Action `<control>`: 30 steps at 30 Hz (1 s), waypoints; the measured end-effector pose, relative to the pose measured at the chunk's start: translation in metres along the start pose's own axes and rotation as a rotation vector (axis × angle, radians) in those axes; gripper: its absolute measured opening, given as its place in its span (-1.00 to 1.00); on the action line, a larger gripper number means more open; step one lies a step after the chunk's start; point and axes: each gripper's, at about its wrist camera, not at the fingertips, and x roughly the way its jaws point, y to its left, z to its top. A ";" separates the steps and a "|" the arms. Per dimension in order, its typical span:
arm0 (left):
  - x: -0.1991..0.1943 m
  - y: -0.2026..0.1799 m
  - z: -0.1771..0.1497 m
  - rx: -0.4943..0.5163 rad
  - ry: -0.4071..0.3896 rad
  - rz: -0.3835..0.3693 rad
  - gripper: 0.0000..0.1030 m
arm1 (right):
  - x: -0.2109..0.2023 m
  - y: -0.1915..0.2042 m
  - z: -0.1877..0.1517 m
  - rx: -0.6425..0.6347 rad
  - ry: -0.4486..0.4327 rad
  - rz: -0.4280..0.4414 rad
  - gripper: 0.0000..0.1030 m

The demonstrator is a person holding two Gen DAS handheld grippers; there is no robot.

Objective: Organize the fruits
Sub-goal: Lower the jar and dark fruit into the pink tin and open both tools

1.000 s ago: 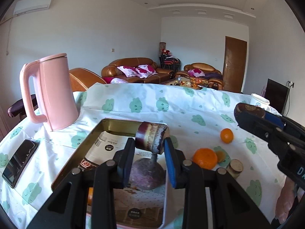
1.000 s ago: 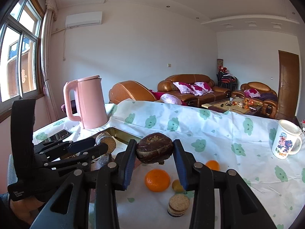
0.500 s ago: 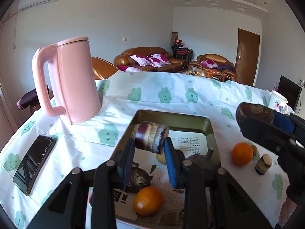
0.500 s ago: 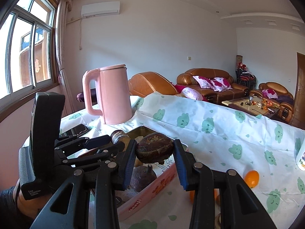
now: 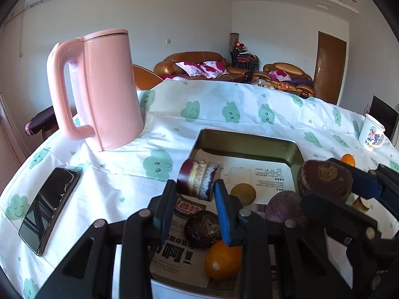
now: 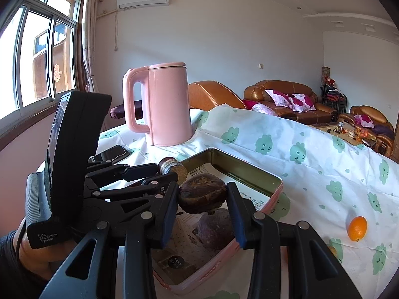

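My left gripper [image 5: 195, 194] is shut on a short dark cut piece of cane [image 5: 198, 179] and holds it above the near left part of the metal tin [image 5: 249, 142]. My right gripper [image 6: 203, 199] is shut on a dark brown wrinkled fruit [image 6: 202, 194] above the tin's [image 6: 271, 199] near right side. In the tin lie a purple fruit [image 5: 284, 206], a dark fruit [image 5: 203, 229], an orange [image 5: 222, 261] and a small yellow-brown fruit [image 5: 243, 193]. A loose orange [image 6: 357, 228] lies on the cloth to the right.
A pink kettle [image 5: 99, 89] stands behind and left of the tin. A black phone [image 5: 48, 208] lies at the left table edge. A white printed mug [image 5: 371, 134] stands far right. Another cane piece [image 5: 361, 203] lies on the cloth beside the tin.
Both grippers have moved left and closer over the tin with their loads. The kettle and the tin look larger and nearer in both views.
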 end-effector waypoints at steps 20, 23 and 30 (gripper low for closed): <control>-0.003 0.007 -0.002 0.021 0.003 -0.024 -0.36 | 0.011 0.011 -0.013 -0.061 0.056 0.018 -0.20; -0.002 0.008 -0.003 0.020 0.010 -0.013 -0.29 | 0.015 0.009 -0.013 -0.050 0.087 0.045 -0.19; -0.007 0.015 -0.004 -0.011 0.002 -0.005 -0.01 | 0.017 0.005 -0.014 -0.022 0.100 0.035 0.16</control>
